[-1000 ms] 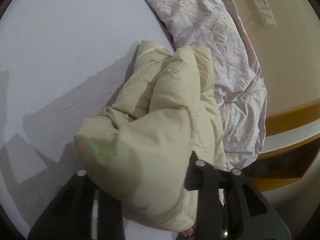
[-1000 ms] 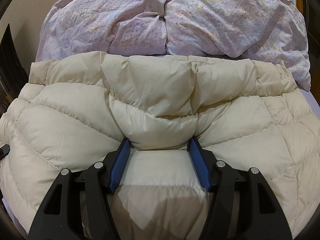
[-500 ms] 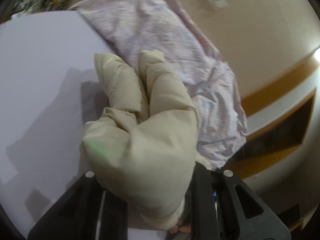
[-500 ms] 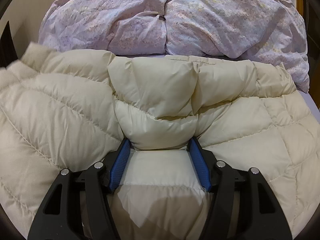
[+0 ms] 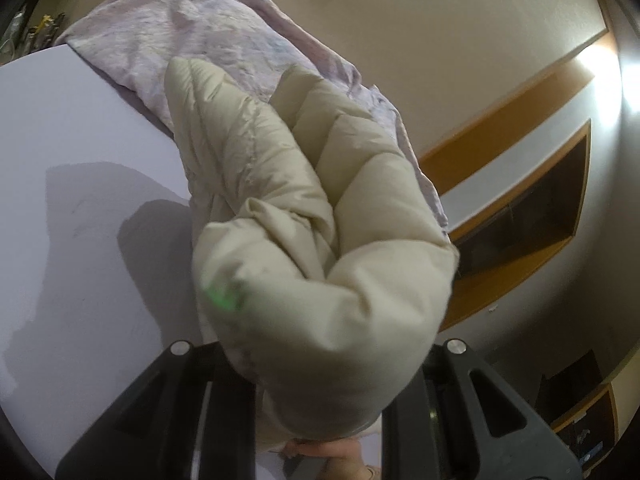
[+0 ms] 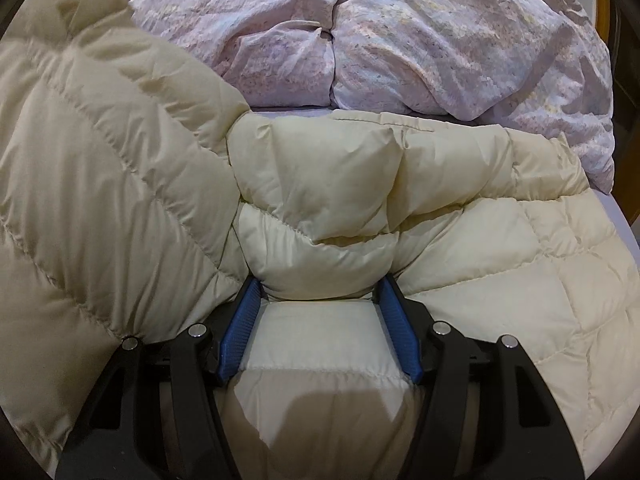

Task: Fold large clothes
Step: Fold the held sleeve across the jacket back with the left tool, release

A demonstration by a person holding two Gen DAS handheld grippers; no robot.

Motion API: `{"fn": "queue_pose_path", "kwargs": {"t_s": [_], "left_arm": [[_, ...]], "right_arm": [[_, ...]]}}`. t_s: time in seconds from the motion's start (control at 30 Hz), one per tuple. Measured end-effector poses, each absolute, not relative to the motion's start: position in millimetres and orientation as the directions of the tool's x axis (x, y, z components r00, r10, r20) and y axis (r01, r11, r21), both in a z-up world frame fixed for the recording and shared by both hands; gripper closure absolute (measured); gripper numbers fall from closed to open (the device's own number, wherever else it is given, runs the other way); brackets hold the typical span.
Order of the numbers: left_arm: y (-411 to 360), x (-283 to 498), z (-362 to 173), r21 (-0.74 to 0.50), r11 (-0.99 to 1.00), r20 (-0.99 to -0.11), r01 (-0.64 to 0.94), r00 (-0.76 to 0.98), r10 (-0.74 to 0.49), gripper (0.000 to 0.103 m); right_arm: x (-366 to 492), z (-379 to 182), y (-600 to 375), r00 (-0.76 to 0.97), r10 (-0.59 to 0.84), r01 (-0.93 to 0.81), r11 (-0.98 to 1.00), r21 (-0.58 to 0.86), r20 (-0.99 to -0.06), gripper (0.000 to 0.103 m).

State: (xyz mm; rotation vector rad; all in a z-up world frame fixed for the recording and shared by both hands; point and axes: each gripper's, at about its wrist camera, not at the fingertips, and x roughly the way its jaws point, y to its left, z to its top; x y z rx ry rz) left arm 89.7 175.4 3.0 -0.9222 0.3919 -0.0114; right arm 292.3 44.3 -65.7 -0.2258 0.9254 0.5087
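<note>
- Cream quilted down jacket [image 6: 460, 248] spread over the lower and middle of the right wrist view, on a pale lilac bed [image 5: 72, 208]; one side panel raised in a tall fold up the left edge of that frame, presumably being brought over the body for a fold.
- Same jacket in the left wrist view: a bunched handful of puffed fabric [image 5: 320, 248] filling the centre, lifted clear of the bed, casting a shadow on the sheet at centre left.
- Left gripper [image 5: 320, 392]: fingers drawn in close, having just closed further, clamped on that bunched jacket edge; pads hidden behind the fabric. Tight pinch likely needed because slippery padded cloth would slide out while carried.
- Right gripper [image 6: 320, 320]: blue-padded fingers [image 6: 244, 328] about halfway apart, pressing into either side of a puffy ridge of jacket at lower centre; judged a hold to pin the body in place while the other side swings over.
- Bit of a hand at the bottom edge of the left view.
- Crumpled floral duvet [image 6: 400, 40] across the top of the right view, just behind the jacket, touching its far edge.
- Beige wall and wooden shelving [image 5: 520, 184] at the right of the left view.
</note>
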Motion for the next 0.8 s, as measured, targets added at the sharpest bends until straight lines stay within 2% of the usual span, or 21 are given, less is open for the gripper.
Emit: {"fn": "queue_pose_path", "kwargs": {"t_s": [0.23,0.4,0.6,0.8], "left_arm": [[136.7,112.6,9.6,-0.756,0.646,-0.343,-0.106,0.905,-0.252,0.085],[123.3,123.8,13.3,-0.742,0.66,-0.365,-0.121,0.898,-0.247,0.084],[108.1,128.5,16.2,-0.721,0.678,-0.398,-0.141,0.885,-0.24,0.083],[87.4,150.0,15.9,-0.689,0.709,-0.439,-0.147,0.864,-0.248,0.082]], "right_arm": [[294.1,-64.9,45.0,0.474,0.334,-0.526,0.849,0.042,-0.814,0.04],[296.7,-53.8,30.4,0.447,0.392,-0.544,0.833,0.103,-0.804,0.04],[290.2,-19.7,-11.8,0.475,0.464,-0.534,0.828,0.174,-0.748,0.04],[282.8,-2.2,-76.7,0.528,0.443,-0.494,0.854,0.163,-0.724,0.04]]}}
